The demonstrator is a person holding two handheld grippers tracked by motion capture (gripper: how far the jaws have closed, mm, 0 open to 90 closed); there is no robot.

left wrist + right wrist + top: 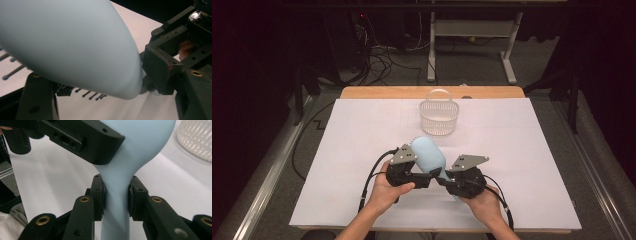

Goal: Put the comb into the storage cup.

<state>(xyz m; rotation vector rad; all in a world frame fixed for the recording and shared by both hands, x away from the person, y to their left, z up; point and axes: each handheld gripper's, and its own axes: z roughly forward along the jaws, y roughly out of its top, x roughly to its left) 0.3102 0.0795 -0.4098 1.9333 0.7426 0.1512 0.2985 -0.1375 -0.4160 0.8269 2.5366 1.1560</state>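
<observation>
**Hairbrush handover — slip risk at the head**

The pale blue plastic hairbrush (428, 156) is held above the white paper-covered table (362, 150), near the white slotted basket (439, 117). The right gripper (116, 195) is pinched on its handle. The left gripper (424, 177) is set around the rounded head; contact cannot be told. If the right is released early, the smooth head may be dropped.
</observation>
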